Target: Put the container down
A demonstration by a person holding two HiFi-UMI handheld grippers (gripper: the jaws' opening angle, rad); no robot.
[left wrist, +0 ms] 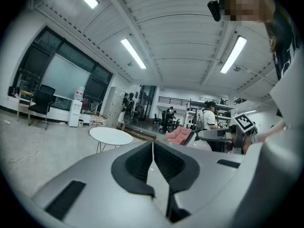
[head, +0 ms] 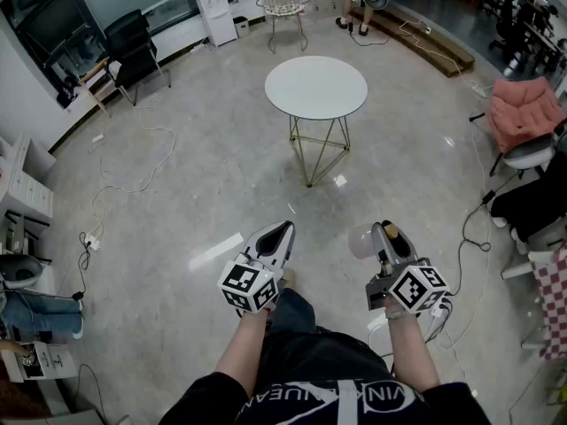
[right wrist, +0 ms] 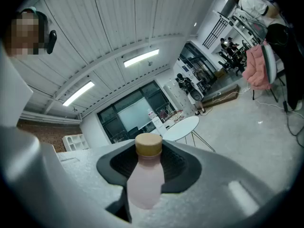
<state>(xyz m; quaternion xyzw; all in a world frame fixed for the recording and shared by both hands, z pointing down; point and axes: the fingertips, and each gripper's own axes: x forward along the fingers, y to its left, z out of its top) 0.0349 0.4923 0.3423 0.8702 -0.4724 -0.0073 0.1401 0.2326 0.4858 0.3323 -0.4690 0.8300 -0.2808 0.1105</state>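
The container is a pale pink bottle with a tan cap. It sits between the dark pads of my right gripper, which is shut on it, cap pointing away from the camera. In the head view the right gripper is held in the air at lower right, and the bottle's pale body shows at its left side. My left gripper hovers beside it at lower centre. In the left gripper view its jaws meet with nothing between them. A round white table stands ahead on the shiny floor.
The table has thin gold wire legs. Cables trail over the floor at left and right. A chair with a pink cushion stands at right, a black chair and a water dispenser at the back. People stand far off.
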